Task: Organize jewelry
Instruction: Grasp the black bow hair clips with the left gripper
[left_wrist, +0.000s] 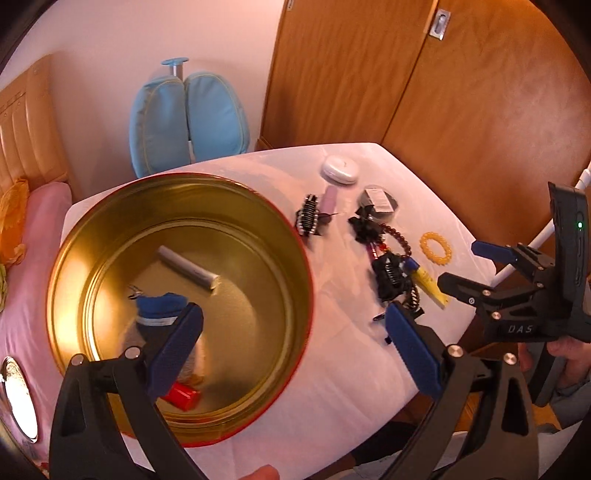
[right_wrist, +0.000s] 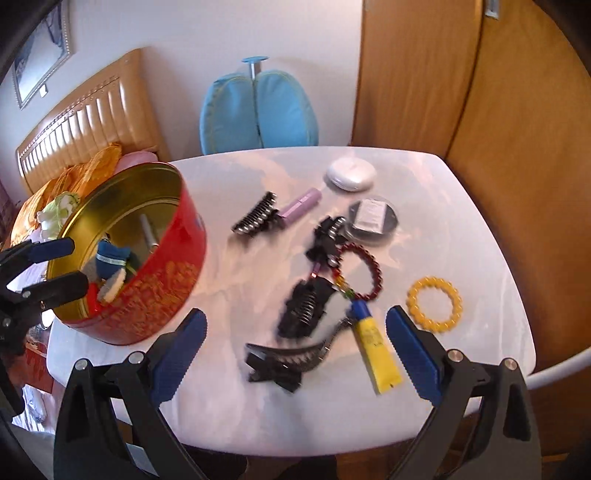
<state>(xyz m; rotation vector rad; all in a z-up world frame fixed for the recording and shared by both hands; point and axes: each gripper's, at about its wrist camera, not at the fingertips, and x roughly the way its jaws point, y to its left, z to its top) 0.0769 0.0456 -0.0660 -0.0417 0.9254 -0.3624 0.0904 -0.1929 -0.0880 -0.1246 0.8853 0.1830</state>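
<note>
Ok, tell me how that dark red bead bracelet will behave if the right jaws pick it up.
The red bead bracelet looks strung from separate round beads, so it will probably hang limp from one pinched point. Smooth beads may slip between the pads. It touches the black hair clip and the yellow tube, so lifting it may nudge them.

Tin (left_wrist: 295, 240) contents — partly behind tongs (left_wrist: 295, 350)

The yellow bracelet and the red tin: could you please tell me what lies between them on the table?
In the right wrist view, black hair clips, a red bead bracelet and a yellow tube lie between yellow bracelet and red tin.
</note>
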